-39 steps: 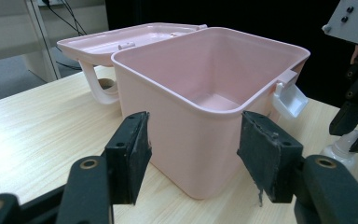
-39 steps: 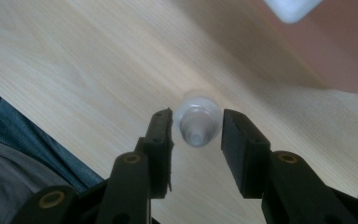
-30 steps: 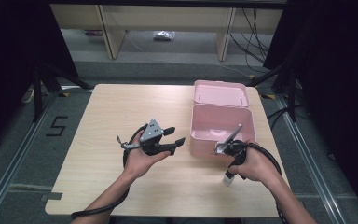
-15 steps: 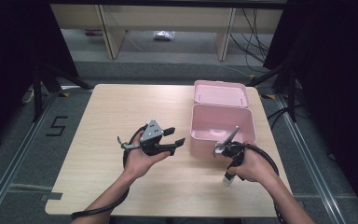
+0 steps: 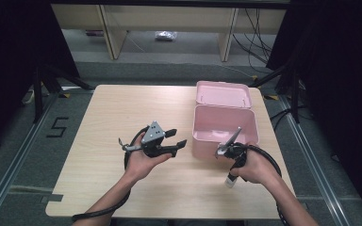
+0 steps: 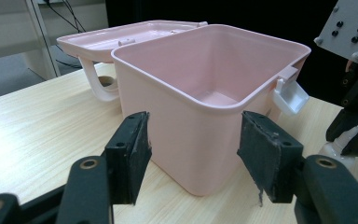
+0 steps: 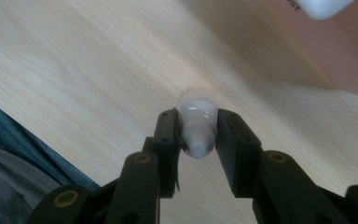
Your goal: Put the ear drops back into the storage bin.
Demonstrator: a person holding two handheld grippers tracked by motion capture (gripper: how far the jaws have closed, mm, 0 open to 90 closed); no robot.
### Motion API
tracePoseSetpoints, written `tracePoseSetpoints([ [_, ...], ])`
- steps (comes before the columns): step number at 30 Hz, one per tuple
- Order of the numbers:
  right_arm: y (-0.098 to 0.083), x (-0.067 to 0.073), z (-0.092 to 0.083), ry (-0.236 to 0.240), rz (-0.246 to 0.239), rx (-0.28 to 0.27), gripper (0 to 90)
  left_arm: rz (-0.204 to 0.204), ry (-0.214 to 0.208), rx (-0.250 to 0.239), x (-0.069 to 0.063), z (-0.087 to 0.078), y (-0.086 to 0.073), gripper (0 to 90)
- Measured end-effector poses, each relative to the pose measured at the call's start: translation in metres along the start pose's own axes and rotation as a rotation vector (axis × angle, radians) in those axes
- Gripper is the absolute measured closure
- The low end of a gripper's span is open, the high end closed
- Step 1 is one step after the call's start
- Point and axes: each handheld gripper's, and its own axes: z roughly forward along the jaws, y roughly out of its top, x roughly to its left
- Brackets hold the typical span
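A small white bottle (image 7: 196,123) stands on the wooden table between my right gripper's (image 7: 196,137) jaws, which have just been closing; both pads now touch its sides. In the high view this right gripper (image 5: 231,170) points down toward the person's side, with the bottle (image 5: 229,180) under the hand. An open pink box (image 5: 224,128) stands just beyond it, its lid (image 5: 224,94) folded back flat. My left gripper (image 5: 175,138) is held open left of the box with nothing between its jaws. In the left gripper view the jaws (image 6: 193,135) frame the box (image 6: 205,88) from a short way off.
The light wooden table (image 5: 122,108) carries the box at its right side. A white latch (image 6: 291,97) hangs on the box's front wall. The person's blue-clad leg (image 7: 23,144) shows past the table's near edge. Shelving and cables lie beyond the far edge.
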Motion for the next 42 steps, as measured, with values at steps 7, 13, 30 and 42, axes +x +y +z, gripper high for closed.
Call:
tracePoseSetpoints([
  [7, 0.0, 0.001, 0.0, -0.01, 0.001, -0.002, 71.5, -0.002, -0.001, 0.003, 0.0, 0.0, -0.002, 41.9],
  [13, -0.002, 0.0, -0.001, 0.004, -0.006, -0.015, 71.6, -0.002, -0.001, 0.006, 0.0, 0.001, -0.003, 41.9],
  [30, -0.012, -0.006, -0.022, 0.005, 0.038, -0.082, 71.7, -0.004, -0.005, 0.005, -0.002, 0.002, -0.005, 41.9],
  [42, -0.02, -0.015, -0.04, -0.005, 0.063, -0.116, 71.7, -0.004, -0.008, 0.007, -0.004, 0.003, -0.005, 41.9],
])
